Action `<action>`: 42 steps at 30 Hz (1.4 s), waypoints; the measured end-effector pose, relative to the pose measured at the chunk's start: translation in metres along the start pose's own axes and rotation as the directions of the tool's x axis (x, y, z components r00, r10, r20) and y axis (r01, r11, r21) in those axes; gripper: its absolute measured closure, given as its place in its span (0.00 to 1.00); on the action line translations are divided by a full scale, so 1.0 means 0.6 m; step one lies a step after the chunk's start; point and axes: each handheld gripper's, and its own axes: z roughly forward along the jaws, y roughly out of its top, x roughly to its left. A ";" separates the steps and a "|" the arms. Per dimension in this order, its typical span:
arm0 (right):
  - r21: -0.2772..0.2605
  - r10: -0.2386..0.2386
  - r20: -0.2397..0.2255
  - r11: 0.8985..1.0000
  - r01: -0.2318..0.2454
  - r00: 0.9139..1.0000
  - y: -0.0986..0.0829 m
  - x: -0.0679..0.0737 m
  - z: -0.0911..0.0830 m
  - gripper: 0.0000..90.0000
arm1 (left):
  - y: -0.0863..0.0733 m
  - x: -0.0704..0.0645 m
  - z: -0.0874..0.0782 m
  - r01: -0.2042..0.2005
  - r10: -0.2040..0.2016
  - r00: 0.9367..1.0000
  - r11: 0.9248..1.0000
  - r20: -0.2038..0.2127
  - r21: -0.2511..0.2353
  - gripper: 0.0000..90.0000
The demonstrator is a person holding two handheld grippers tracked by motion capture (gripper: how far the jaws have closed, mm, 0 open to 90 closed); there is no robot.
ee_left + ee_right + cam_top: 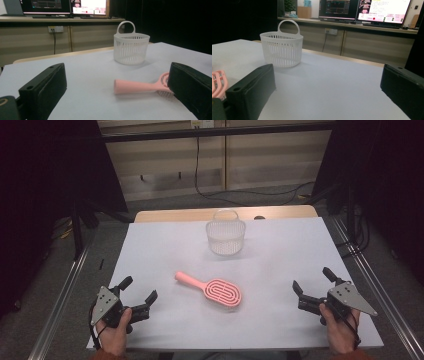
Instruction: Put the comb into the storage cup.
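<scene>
A pink hairbrush (212, 290) lies flat in the middle of the white table (165, 250), handle toward the left. Beyond it, near the far edge, stands a white slotted basket (225, 236) with a loop handle. My left gripper (140, 291) rests at the front left corner, open and holding nothing; in its view the brush handle (136, 86) lies ahead between the jaws, and the basket (131, 48) stands farther off. At the front right my right gripper (313, 281) is open and empty too, with the basket (282, 49) ahead left and the brush head (217, 83) at the left edge.
Metal frame rails (60, 305) run along both sides of the table. Cables (235, 195) trail on the floor behind it. Monitors (362, 8) sit on a bench against the far wall.
</scene>
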 end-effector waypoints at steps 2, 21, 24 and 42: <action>0.001 -0.003 -0.002 1.000 0.003 1.000 0.000 0.000 0.000 0.00 | 0.001 0.000 0.000 0.004 -0.004 1.000 1.000 0.008 -0.003 0.03; -0.004 -0.004 -0.042 1.000 0.004 0.999 -0.003 0.001 -0.002 0.00 | 0.008 -0.008 0.020 0.041 -0.042 0.998 0.999 0.051 0.020 0.04; -0.008 0.000 -0.046 1.000 0.000 0.999 -0.003 0.002 -0.002 0.00 | 0.011 -0.011 0.023 0.034 -0.036 0.997 0.999 0.061 0.025 0.04; 0.005 -0.010 -0.056 1.000 0.010 0.998 -0.004 0.005 0.001 0.00 | 0.034 -0.025 0.064 -0.010 0.010 0.992 1.000 0.126 0.002 0.01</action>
